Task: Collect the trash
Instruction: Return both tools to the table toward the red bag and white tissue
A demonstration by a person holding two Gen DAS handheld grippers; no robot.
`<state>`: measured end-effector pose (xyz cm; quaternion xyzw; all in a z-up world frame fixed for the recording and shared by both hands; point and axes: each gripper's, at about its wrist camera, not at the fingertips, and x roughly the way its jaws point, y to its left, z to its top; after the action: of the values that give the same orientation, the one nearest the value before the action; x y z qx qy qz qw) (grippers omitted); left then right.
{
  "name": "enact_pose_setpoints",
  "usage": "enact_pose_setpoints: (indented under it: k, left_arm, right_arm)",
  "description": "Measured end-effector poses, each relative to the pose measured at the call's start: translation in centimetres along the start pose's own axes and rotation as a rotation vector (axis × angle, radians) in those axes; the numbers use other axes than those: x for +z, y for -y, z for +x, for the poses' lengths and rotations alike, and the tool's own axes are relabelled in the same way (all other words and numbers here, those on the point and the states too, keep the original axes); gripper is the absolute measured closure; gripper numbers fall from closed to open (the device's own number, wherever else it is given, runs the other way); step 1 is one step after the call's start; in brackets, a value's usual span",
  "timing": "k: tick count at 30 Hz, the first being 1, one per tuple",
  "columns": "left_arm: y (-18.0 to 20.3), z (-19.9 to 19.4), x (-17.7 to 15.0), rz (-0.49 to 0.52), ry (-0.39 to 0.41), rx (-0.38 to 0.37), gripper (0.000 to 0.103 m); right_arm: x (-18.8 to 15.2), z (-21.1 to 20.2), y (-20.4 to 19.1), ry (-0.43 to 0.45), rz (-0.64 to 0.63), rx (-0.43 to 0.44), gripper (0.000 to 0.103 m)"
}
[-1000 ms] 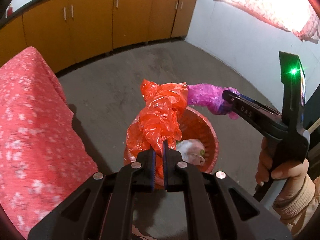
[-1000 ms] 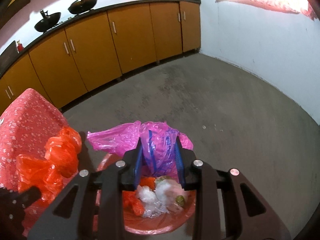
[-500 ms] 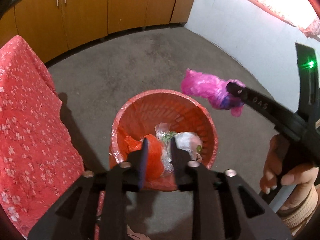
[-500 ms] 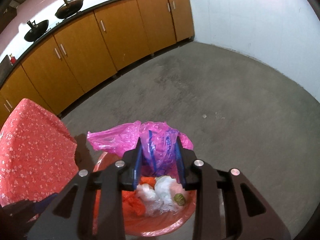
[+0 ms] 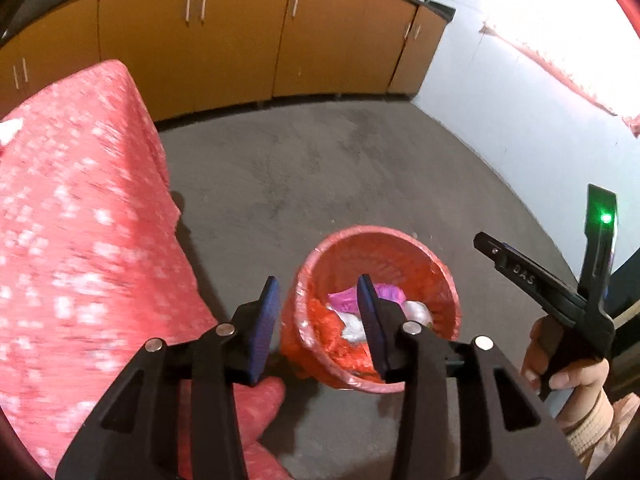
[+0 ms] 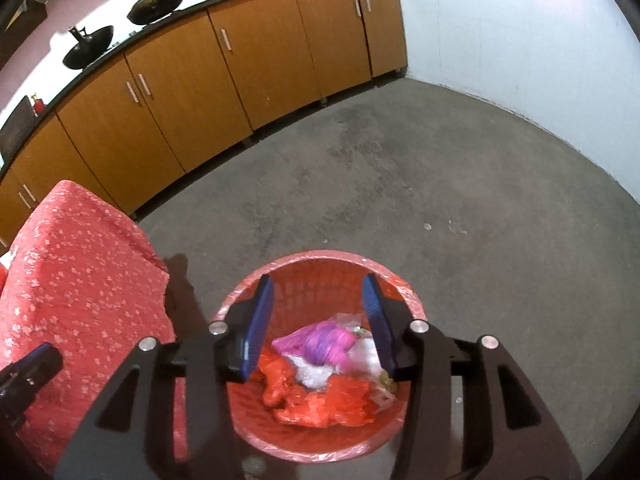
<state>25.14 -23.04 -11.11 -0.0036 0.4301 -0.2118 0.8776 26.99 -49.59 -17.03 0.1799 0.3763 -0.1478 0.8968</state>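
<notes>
Right wrist view: the right claw (image 6: 318,328) fills the lower frame, its jaws opening with nothing pinched between them. Just beyond and straight below, in the lower centre, sits the red bin (image 6: 316,260), and the pink bag (image 6: 324,344) lies inside it on top of the orange bag (image 6: 320,400) and white wrappers, framed between the fingers.

In the left wrist view the left claw (image 5: 316,320) also has its jaws opening and empty, with the bin (image 5: 440,276) offset to the right of centre, so the right claw is the better lined up. Far left lies the red cloth (image 6: 80,272), with cabinets (image 6: 240,64) along the top.
</notes>
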Motion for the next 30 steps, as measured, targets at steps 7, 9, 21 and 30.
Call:
enact_pose_setpoints:
  k: [7,9,21,30]
  left_arm:
    - [-5.3,-5.8,1.1,-0.095,0.103,0.005,0.061]
    - [-7.3,-7.6,1.2,-0.11,0.136,0.036,0.057]
    - [-22.4,-14.8,-1.1,-0.231,0.252,0.37,0.055]
    - [-33.0,-20.9,-4.9,-0.38,0.302,0.548,0.054]
  right_arm:
    - [1.6,-2.6,-5.3,0.04,-0.081,0.075,0.057]
    - [2.2,-3.5,-7.4,0.053,-0.101,0.11,0.057]
    - [2.7,-8.1,-24.7,0.09,-0.33,0.365,0.057]
    - [-1.5,-9.4,-42.1,0.038,-0.533,0.546,0.057]
